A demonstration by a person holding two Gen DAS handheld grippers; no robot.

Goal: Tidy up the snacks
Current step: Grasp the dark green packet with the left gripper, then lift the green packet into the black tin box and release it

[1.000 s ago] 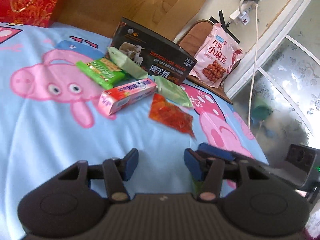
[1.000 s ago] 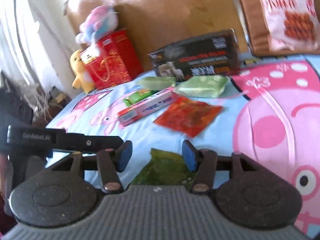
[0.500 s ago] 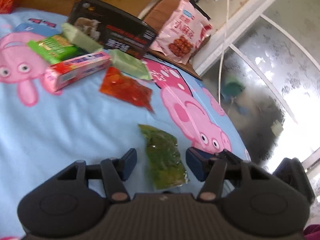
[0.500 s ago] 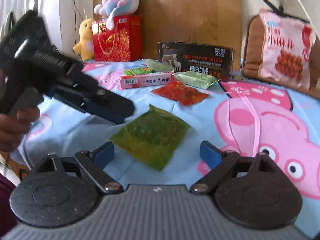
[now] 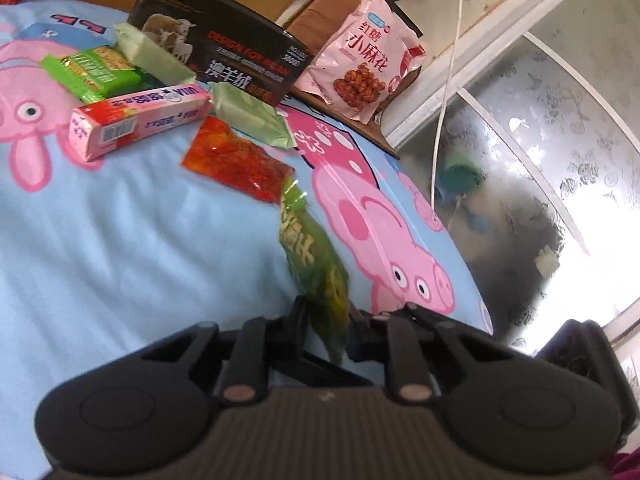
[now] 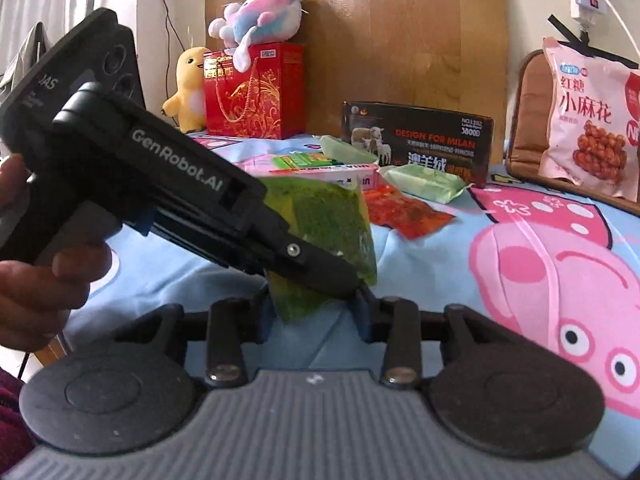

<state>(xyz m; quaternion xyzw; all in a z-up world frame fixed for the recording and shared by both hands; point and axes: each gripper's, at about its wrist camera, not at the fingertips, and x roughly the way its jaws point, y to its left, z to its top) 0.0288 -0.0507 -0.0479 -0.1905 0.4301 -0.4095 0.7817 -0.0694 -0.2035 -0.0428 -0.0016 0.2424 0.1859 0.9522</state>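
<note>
My left gripper (image 5: 326,320) is shut on a green snack packet (image 5: 310,256) and holds it edge-on above the blue cartoon-pig sheet (image 5: 140,240). In the right wrist view the same green packet (image 6: 332,216) hangs in the left gripper (image 6: 348,280), right in front of my right gripper (image 6: 314,312), whose jaws stand apart around the packet's lower corner. A red packet (image 5: 236,164), a pink box (image 5: 140,120), two pale green packs (image 5: 248,120) and a bright green bar (image 5: 96,70) lie grouped by a black box (image 5: 224,60).
A pink bag of fried twists (image 5: 364,64) leans on a brown cushion at the bed's far side. A red gift bag (image 6: 252,92) with plush toys (image 6: 256,16) stands at the back left. A white cable (image 5: 444,92) hangs by the window.
My left gripper closed on the green packet and lifted it off the sheet. My right gripper narrowed and came up to the packet's lower corner.
</note>
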